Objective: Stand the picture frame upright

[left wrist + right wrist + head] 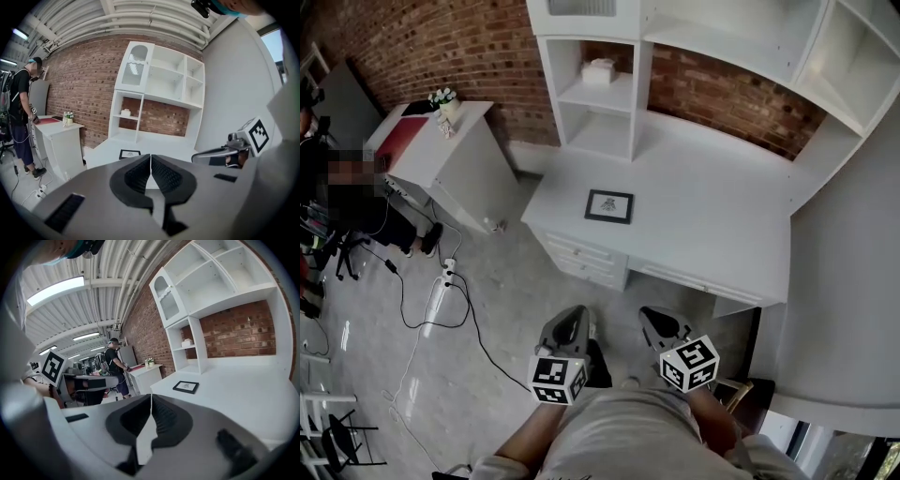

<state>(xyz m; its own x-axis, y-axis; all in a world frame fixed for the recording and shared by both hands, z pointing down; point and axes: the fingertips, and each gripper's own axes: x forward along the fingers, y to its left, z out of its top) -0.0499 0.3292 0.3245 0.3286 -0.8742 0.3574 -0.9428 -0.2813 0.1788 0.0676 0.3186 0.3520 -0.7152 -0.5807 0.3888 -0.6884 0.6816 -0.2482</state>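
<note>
Picture frame (609, 206) lies flat on desk (712, 225), long axis left-right

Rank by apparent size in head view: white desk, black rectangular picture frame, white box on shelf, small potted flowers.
1. white desk
2. black rectangular picture frame
3. white box on shelf and small potted flowers: look alike, unranked.

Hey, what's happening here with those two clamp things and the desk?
A person holds a left gripper and a right gripper close to the body, both shut and empty. The picture frame lies flat on the white desk ahead, untouched. Standing it upright has not begun.
</note>
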